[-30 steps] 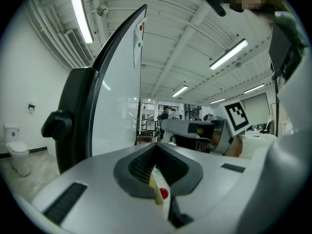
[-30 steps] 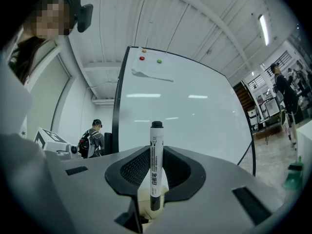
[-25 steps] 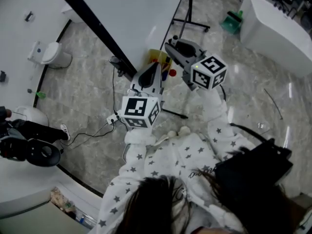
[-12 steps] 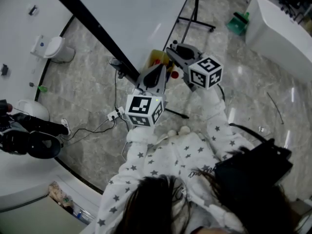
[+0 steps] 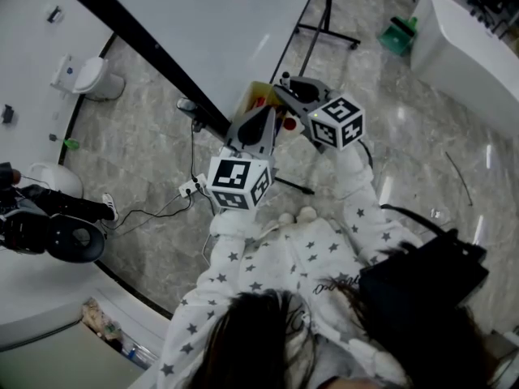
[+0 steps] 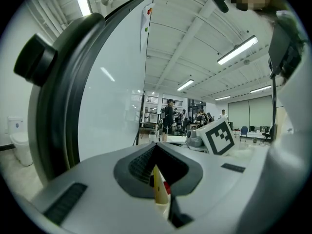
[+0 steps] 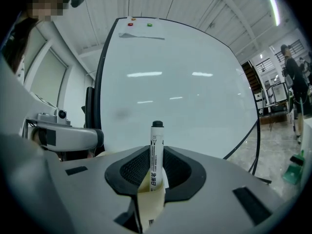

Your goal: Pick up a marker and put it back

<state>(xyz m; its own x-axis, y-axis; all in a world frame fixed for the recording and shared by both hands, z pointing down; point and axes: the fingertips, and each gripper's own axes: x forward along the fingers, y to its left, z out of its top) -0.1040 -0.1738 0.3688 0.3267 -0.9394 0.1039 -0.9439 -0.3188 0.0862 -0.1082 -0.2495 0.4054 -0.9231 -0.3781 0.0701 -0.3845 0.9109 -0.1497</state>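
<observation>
- Right gripper view: the right gripper has its jaws clenched on the marker. The marker stands upright between the dark ribbed pads, with its black cap above the jaw tips and its white printed barrel below.
- Check the left gripper view: the left gripper has its jaws drawn together, tips meeting. No marker sits between them. Only a thin yellow and red sliver shows low in the gap, and you cannot tell what it is.
- Beyond the right jaws, the whiteboard fills the view. Coloured magnets sit near its top edge.
- In the head view, both grippers point at the lower edge of the whiteboard. The left gripper is beside the right gripper, and a yellow tray lies just past their tips.
- A round red object lies between the two gripper bodies.
- Compare with one second ago: the marker cube of the right gripper now looks smaller and sits closer to the left gripper, so the right gripper has come down towards the tray.
- The left gripper has kept nearly the same place in the head view.
- Your grip on the marker is unchanged over that second.
- Star-patterned sleeves lead back from both grippers over the marble floor.
</observation>
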